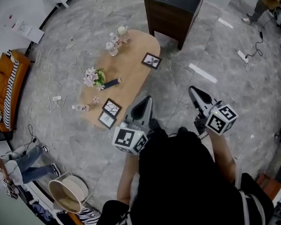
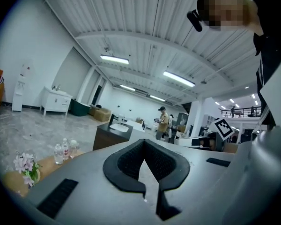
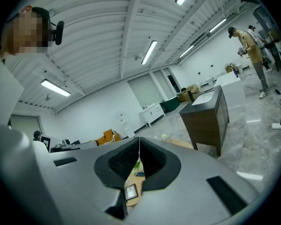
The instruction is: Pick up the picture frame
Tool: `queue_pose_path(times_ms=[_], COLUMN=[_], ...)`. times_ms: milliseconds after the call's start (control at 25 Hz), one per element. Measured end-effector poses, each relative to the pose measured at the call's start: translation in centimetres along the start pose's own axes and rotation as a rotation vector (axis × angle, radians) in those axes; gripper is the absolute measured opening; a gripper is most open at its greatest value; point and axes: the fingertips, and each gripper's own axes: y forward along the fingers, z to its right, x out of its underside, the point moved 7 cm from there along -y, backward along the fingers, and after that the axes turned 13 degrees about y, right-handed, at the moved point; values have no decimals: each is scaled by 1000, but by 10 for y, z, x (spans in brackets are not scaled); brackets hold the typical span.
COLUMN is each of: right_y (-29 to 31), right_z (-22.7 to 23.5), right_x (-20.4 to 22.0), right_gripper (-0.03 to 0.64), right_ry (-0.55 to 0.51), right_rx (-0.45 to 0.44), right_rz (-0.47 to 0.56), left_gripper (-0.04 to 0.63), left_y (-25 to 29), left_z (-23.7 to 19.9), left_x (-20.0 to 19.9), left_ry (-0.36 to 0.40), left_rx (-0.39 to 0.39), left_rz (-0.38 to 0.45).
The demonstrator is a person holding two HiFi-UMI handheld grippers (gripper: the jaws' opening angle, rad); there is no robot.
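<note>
**Status of task: not begun; approach stage, by judgement.**

1. Worktop (image 1: 136,50): a long wooden oval on the grey floor, ahead of the person and toward the left of the head view.
2. Flowers (image 1: 93,77): they lie on the worktop's left part, and a small dark object (image 1: 112,83) is just beside them.
3. Front picture frame (image 1: 107,119) and second picture frame (image 1: 112,108): both lie flat at the worktop's near end, just beside one another. Neither is touched.
4. Bottles (image 1: 114,43): a small cluster at the far end.
5. Left claw (image 1: 144,104): it is held above the floor just off the worktop's near edge, near the two front frames but apart from them. The left gripper view shows its tips together with nothing between them.
6. Far picture frame (image 1: 151,60): it lies flat at the worktop's right edge, well apart from both claws.
7. Dark cabinet (image 1: 173,11): it stands beyond the worktop.
8. Right claw (image 1: 195,93): it is over bare floor, right of the worktop. Its jaws are pressed together and empty.

**Done:** nothing; all three frames rest on the worktop.
**Left:** which frame is meant cannot be told. One claw has to open, reach a frame, close on it and lift it.
</note>
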Motion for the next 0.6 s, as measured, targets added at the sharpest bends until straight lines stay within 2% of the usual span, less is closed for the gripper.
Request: queue_pose_path(times_ms=[240,480,600], right_y=[46,79,107], right_z=[-7,13,34], right_x=[7,1,-5], right_gripper=[12,13,12], right_ry=[14,54,76], right_rx=[31,42,30], right_rz=[-23,-58,-95], left_gripper=[12,12,12], left_y=[10,32,48], left_z=[-49,-78,-93], left_x=[3,10,14], left_ry=[-29,-53,-62], left_rx=[25,9,-30], left_rz=[-4,-34,-61])
